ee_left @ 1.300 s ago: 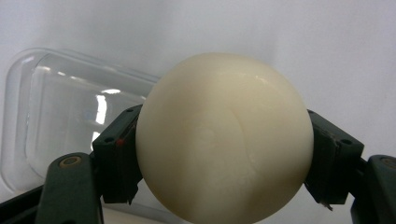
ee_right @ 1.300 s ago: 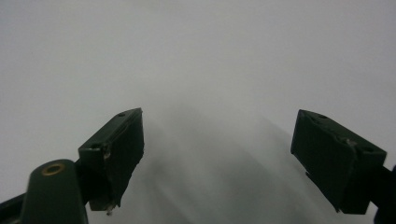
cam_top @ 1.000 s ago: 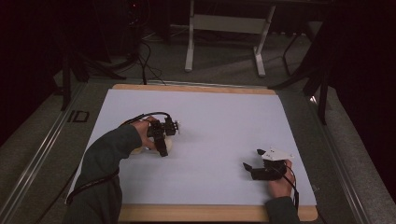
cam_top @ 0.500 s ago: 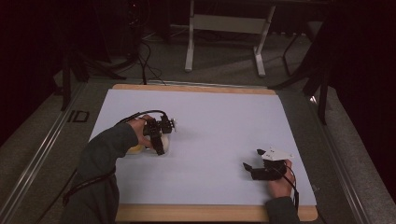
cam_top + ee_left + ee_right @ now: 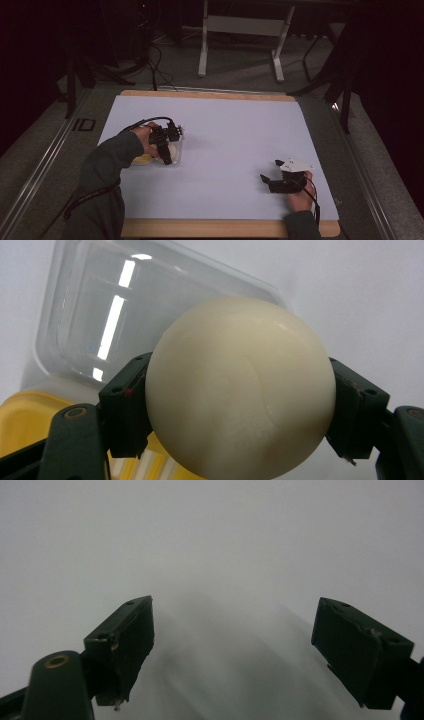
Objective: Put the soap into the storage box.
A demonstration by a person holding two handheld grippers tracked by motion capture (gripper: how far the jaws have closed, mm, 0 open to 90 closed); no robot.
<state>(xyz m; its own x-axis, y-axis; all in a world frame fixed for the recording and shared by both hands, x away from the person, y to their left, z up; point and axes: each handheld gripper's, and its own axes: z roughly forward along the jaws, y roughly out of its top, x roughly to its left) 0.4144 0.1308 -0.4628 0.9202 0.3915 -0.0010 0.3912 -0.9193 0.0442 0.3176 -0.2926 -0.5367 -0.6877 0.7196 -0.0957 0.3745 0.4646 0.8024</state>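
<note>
A cream-coloured ball (image 5: 240, 387) is pinched between the two black jaws of the left tool (image 5: 240, 410), one jaw pressed against each side of it, as is seen in the left gripper view. Behind the ball in that view a clear plastic container (image 5: 95, 320) is seen lying on the white surface, and a yellow part (image 5: 30, 422) is seen at its lower left edge, just beside the left jaw; whether that yellow part is a lid or a second container cannot be told. In the high view the left tool (image 5: 167, 145) is held by the left hand (image 5: 145, 140) over the clear container (image 5: 176, 155) at the left half of the bench (image 5: 240, 150), which is covered by a white sheet with a wooden edge showing at front and back. The yellow part (image 5: 141, 159) is seen there touching the container on the side nearer the person's sleeve (image 5: 107, 165). Whether the ball is touching the container's floor or is held above it cannot be told. The right tool (image 5: 267, 181) is held by the right hand (image 5: 298, 196) low over the bare sheet at the front right of the bench, well apart from the container. In the right gripper view its jaws (image 5: 235, 650) are seen spread wide with nothing between them, and plain white surface is seen beyond them. A grey three-cornered plate (image 5: 295, 164) is carried on top of the right tool.
</note>
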